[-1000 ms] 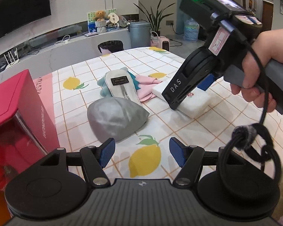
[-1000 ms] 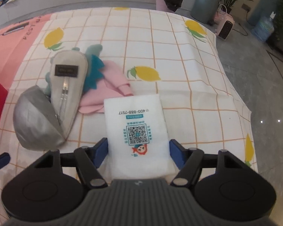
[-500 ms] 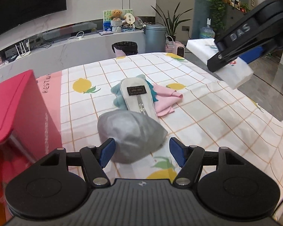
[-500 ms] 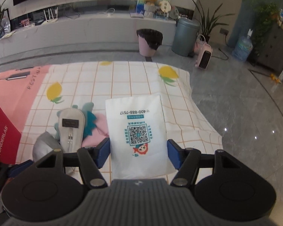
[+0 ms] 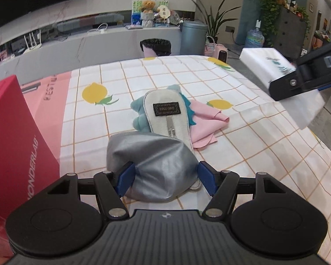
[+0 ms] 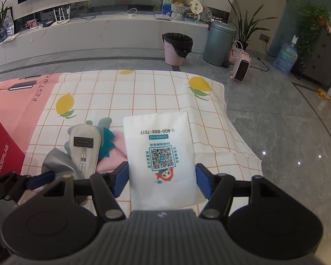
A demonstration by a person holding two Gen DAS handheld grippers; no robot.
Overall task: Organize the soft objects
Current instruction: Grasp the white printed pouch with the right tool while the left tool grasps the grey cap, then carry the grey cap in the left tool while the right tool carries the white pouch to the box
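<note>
From the left wrist view, the left gripper (image 5: 165, 174) hangs low over the counter (image 5: 242, 154) with its fingers (image 5: 125, 177) spread wide on either side of the silver pouch (image 5: 152, 163); the pads look to stand just off the fabric, though the pouch's near edge is hidden behind them. Past it, the white slipper (image 5: 168, 116) lies on top of the teal plush toy (image 5: 140, 118) and the pink cloth (image 5: 206, 121), covering most of both. The red box (image 5: 17, 145) is cut off at the left edge. At the far right, the right gripper's fingers (image 5: 298, 84) clamp the white packet (image 5: 269, 66) in the air, its lower end blurred. From the right wrist view, the right gripper (image 6: 161, 177) grips the white packet (image 6: 160, 154) by its side edges, clear above the counter (image 6: 143, 92); the packet's near end disappears under the gripper body.
</note>
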